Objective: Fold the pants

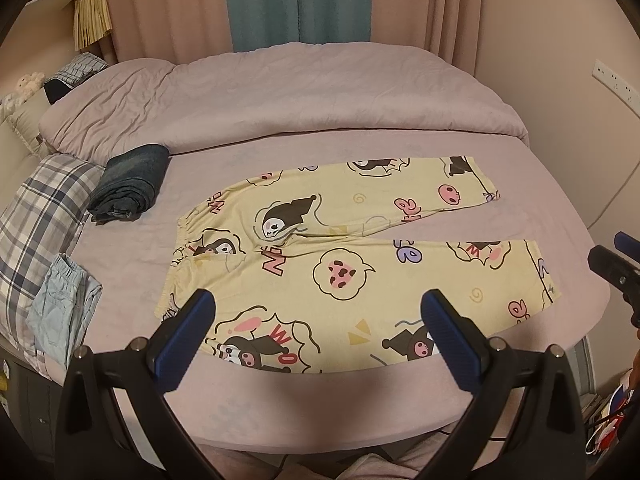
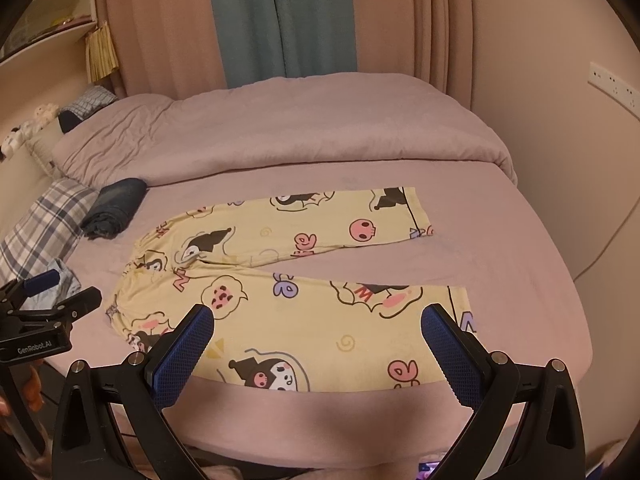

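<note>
Pants: we see yellow cartoon-print pants (image 1: 340, 256) spread flat on the bed (image 1: 280, 136), centre of the frame, waistband toward the left, 2 legs running right and splayed apart in a narrow V; unfolded.
Near leg: its lower edge lies close to the bed's front edge, bottom centre of both views.
Left gripper: we note the left gripper (image 1: 318, 332) hovering over the near leg, low in the frame, fingers spread wide, nothing between them; no contact visible.
Right gripper: the right gripper (image 2: 318, 340) likewise wide apart and empty above the near leg, toward the cuff end.
Cross-view: each tool shows in the other's picture, at the far right edge of the left view and lower left of the right view.
Other clothes: dark folded jeans (image 1: 130, 184) left of the waistband, apart from it; light blue garment (image 1: 66, 308) at lower left on a plaid pillow (image 1: 36, 216).
Background: pink duvet (image 1: 256, 100) bunched across the far half; curtains (image 1: 296, 0) at top.
</note>
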Motion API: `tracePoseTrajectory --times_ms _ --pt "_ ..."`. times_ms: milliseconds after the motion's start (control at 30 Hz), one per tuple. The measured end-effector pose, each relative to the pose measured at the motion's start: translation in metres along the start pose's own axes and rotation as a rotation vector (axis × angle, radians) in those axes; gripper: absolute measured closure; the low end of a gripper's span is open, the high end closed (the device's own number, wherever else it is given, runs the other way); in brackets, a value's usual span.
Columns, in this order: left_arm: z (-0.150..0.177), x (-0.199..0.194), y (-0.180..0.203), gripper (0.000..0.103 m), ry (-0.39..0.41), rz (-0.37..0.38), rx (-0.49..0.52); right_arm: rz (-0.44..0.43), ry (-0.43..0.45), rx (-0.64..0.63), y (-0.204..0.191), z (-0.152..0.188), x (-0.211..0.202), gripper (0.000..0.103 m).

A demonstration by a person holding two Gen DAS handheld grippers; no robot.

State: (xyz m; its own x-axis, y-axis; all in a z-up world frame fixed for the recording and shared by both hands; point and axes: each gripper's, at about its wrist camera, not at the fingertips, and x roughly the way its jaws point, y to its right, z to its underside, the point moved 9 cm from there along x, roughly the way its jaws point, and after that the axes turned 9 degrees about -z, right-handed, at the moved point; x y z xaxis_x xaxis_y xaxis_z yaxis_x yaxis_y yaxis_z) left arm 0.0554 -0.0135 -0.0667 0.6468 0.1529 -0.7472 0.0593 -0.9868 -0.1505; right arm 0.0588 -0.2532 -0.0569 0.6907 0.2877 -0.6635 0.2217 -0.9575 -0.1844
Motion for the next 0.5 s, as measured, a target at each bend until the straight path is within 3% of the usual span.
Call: tracePoseTrajectory --times_ms 500 --pt "0.0039 0.0031 0.0020 0.000 -0.007 -0.001 0.004 -0.002 -0.002 -0.004 0.0003 -0.0001 -0.0006 0.000"
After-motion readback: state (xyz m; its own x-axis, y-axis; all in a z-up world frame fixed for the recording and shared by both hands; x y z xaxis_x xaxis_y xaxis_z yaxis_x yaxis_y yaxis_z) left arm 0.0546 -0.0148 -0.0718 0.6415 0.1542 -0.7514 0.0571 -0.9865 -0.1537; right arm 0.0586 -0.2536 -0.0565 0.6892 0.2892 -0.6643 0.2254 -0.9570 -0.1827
